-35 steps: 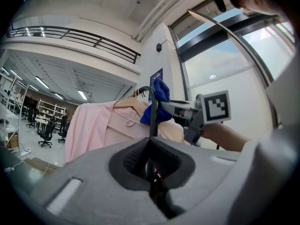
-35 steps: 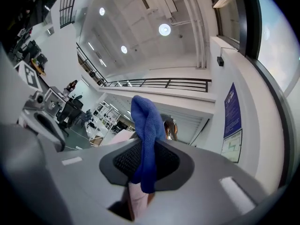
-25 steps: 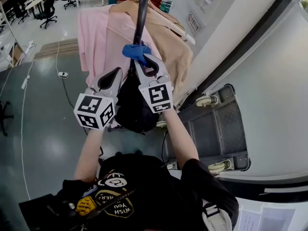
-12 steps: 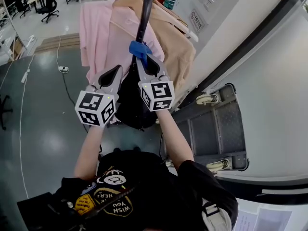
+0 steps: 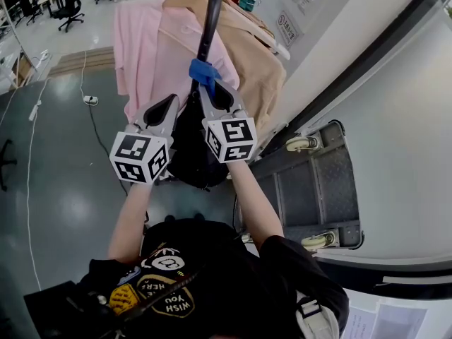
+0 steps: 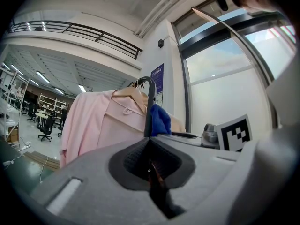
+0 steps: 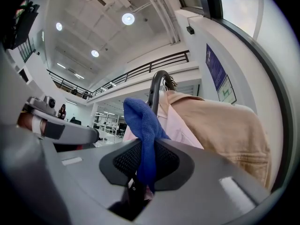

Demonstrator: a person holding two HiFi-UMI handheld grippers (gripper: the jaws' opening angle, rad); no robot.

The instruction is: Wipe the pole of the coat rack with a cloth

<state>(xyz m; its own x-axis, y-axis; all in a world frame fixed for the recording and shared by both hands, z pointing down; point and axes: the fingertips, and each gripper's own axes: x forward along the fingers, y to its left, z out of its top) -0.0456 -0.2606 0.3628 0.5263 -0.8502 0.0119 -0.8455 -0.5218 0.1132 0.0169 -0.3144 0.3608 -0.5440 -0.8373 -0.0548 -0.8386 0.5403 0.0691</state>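
Nearest to you, your forearms reach up and forward, each ending in a marker cube. The left tongs point(image 5: 174, 102) are closed with nothing between them and sit just left of the pole; whether they touch it cannot be told. The right tongs point(image 5: 203, 89) are clamped on a blue cloth point(image 5: 203, 73), whose free fold bunches up past the tips against the black pole point(image 5: 207, 27). In the right gripper view the cloth point(image 7: 143, 125) hangs down between the closed pads. The pole runs lengthwise straight away from the tongs, up the head view to its top edge; in both gripper views it stands upright and bends over in a curve at its top point(image 7: 157, 86). Below the tongs a dark bundle point(image 5: 194, 154) hangs close around the pole's lower part and hides it. Crowding the pole on either side are a pink shirt point(image 5: 141, 48) to the left and a tan jacket point(image 5: 254, 69) to the right, both on hangers. Right of these, a grey wheeled cart point(image 5: 314, 189) lies beside a white wall. Farther off, a cable point(image 5: 92, 119) trails over the glossy floor point(image 5: 63, 189), with office chairs point(image 5: 70, 16) beyond.
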